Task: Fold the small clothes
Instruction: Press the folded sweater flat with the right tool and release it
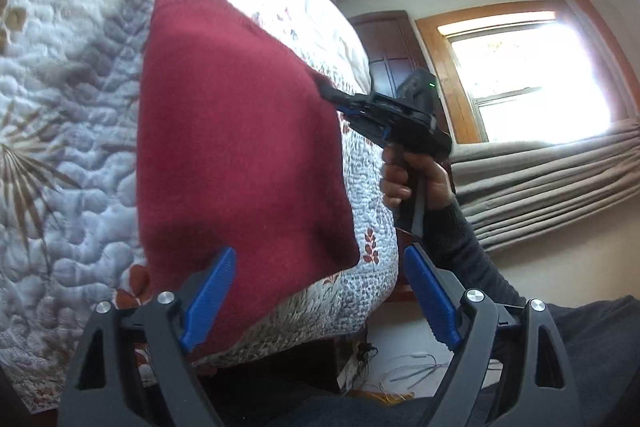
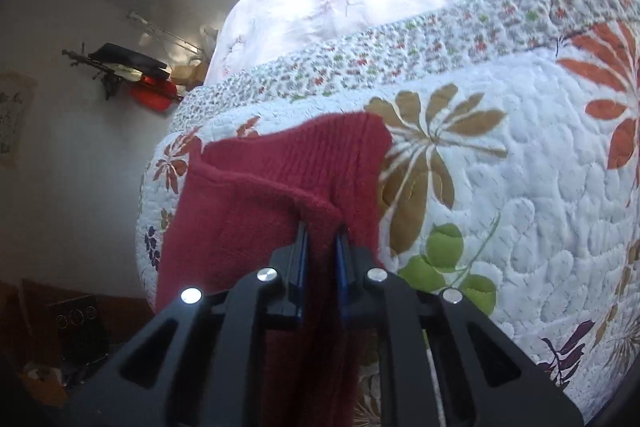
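- The red knit garment (image 1: 240, 131) lies on the quilted bed (image 1: 72, 75), near its edge.
- It looks soft, light and floppy — best taken at edges or corners.
- The right gripper (image 2: 320, 231) pinches one edge; the left gripper (image 1: 320, 299) is wide apart and empty.

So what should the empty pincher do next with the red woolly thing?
Probably bring the open left gripper forward to pinch the near edge of the dark red knitted garment. The right gripper already clamps one edge, and the garment lies on the floral quilted bedspread, so a second hold would let both fold it.
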Available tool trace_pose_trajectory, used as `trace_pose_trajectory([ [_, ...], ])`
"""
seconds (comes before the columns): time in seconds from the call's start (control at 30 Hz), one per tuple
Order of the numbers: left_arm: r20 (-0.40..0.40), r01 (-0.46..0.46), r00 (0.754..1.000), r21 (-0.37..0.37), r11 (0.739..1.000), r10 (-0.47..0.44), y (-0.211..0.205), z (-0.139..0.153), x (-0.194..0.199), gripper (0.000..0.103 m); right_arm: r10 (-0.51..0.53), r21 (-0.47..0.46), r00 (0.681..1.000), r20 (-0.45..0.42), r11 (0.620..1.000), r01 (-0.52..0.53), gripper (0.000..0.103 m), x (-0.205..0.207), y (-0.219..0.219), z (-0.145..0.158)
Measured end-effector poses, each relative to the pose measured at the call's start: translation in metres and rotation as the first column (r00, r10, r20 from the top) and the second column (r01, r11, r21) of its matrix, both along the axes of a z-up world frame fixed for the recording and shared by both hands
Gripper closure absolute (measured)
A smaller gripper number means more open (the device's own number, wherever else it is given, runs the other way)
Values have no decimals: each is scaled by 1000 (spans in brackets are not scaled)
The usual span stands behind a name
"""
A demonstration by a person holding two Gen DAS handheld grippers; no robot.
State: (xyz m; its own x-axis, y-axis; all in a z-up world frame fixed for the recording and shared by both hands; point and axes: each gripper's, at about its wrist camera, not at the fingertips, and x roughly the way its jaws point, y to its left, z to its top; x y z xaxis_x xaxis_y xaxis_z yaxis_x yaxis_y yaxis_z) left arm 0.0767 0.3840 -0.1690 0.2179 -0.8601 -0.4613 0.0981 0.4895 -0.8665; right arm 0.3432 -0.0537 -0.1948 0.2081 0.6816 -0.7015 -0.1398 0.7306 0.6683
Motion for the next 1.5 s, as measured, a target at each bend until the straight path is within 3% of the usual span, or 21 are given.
trace_pose_trajectory([
  [0.03, 22, 10, 1000, 3, 1000, -11, -1, 7, 3, 17, -5, 10, 1000, 14, 1000, 5, 83, -2, 0, 5],
  [0.13, 92, -2, 996, -6, 1000, 2, 8, 29, 21, 15, -25, 19, 995, 94, 1000, 24, 79, -16, -6, 40],
  [0.2, 117, -7, 993, -49, 999, 13, 15, 34, 39, 12, -16, 25, 986, 168, 1000, 12, 79, -32, -6, 69],
  [0.27, 103, -29, 994, -114, 993, 41, 22, 24, 61, 11, 25, 102, 985, 168, 994, -43, 79, -50, 2, 80],
  [0.37, 6, -52, 998, -206, 977, 55, 19, -11, 91, 11, 139, 70, 984, 109, 987, -147, 79, -67, 30, 58],
  [0.43, -60, -54, 997, -204, 977, 42, 9, -39, 101, 11, 157, 21, 986, 54, 987, -158, 90, -70, 36, 30],
  [0.47, -78, -60, 996, -189, 980, 45, 6, -48, 104, 11, 152, -23, 986, 66, 988, -151, 103, -69, 35, 21],
  [0.5, -90, -70, 995, -186, 980, 54, 5, -53, 104, 12, 146, -22, 987, 62, 989, -145, 103, -69, 32, 17],
  [0.57, -87, -88, 994, -203, 975, 71, 8, -44, 99, 12, 115, -24, 991, 61, 993, -114, 103, -73, 27, 27],
  [0.6, -68, -84, 995, -218, 972, 71, 11, -37, 94, 12, 126, -27, 988, 90, 992, -124, 96, -80, 28, 39],
  [0.67, 10, -60, 998, -228, 972, 64, 19, -10, 78, 12, 163, 15, 977, 136, 986, -166, 92, -100, 31, 61],
  [0.77, 55, -13, 998, -268, 963, 28, 24, 4, 51, 12, 198, 48, 973, 123, 978, -205, 92, -126, 35, 60],
  [0.9, -34, 15, 999, -224, 975, -23, 8, -36, 40, 12, 172, -31, 985, 35, 985, -171, 103, -138, 32, 14],
  [1.0, -82, -4, 997, -214, 977, -14, 8, -64, 41, 22, 121, 3, 993, -3, 993, -121, 103, -137, 21, 0],
  [1.07, -84, -24, 996, -240, 971, 4, 15, -59, 36, 23, 119, -13, 993, 10, 993, -119, 103, -141, 23, 10],
  [1.23, 8, 34, 999, -281, 959, -33, 29, -24, 8, 14, 106, 36, 992, 71, 993, -109, 95, -166, 27, 43],
  [1.3, -18, 50, 998, -255, 966, -56, 25, -37, 1, 13, 113, -6, 993, 47, 994, -113, 95, -171, 32, 32],
  [1.37, -82, 54, 994, -202, 978, -72, 17, -59, 4, 13, 78, -62, 997, 1, 995, -78, 103, -173, 33, 10],
  [1.43, -121, 61, 989, -197, 979, -86, 9, -78, 6, 13, 25, -34, 999, -34, 999, -27, 103, -174, 23, -7],
  [1.5, -114, 60, 990, -188, 980, -82, 10, -73, 3, 13, 4, -30, 999, -33, 1000, -5, 103, -182, 22, -4],
])
